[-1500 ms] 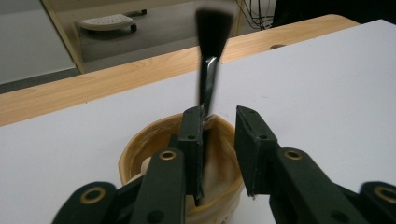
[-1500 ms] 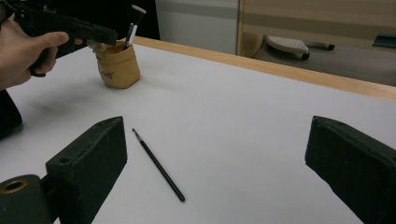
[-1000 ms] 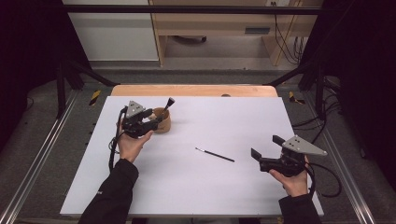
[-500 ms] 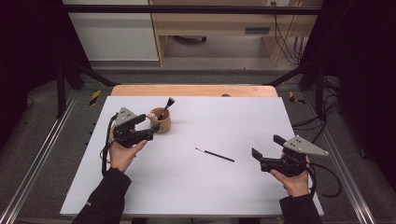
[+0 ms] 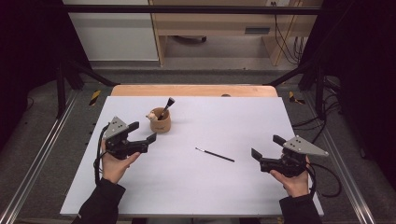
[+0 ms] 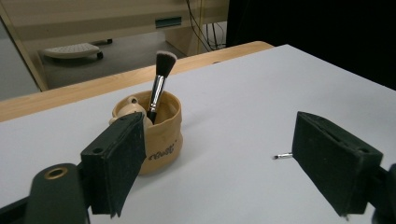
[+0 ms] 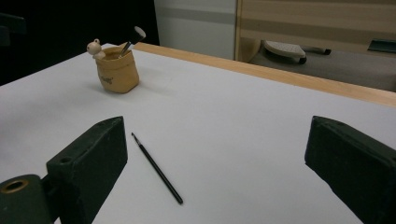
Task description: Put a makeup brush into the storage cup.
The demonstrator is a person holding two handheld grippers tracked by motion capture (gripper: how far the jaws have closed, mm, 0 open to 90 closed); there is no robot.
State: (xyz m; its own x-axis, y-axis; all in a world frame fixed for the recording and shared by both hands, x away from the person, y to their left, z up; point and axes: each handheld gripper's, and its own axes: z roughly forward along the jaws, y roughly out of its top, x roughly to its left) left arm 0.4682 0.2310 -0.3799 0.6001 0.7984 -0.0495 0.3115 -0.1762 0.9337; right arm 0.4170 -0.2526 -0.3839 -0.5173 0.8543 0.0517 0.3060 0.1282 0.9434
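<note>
Left gripper (image 5: 142, 132) has just backed away from the tan cup (image 5: 160, 120), jaws opening as it went; they now stand spread with nothing between them. A second ago it sat right at the cup, so the thick brush (image 5: 166, 107) looks dropped off: it stands tilted in the cup, dark bristles up, metal ferrule, beside a small figurine on the rim. Thin black brush (image 5: 215, 155) lies flat mid-table, likely next. Right gripper (image 5: 267, 149) rests near it, jaws wide, empty.
</note>
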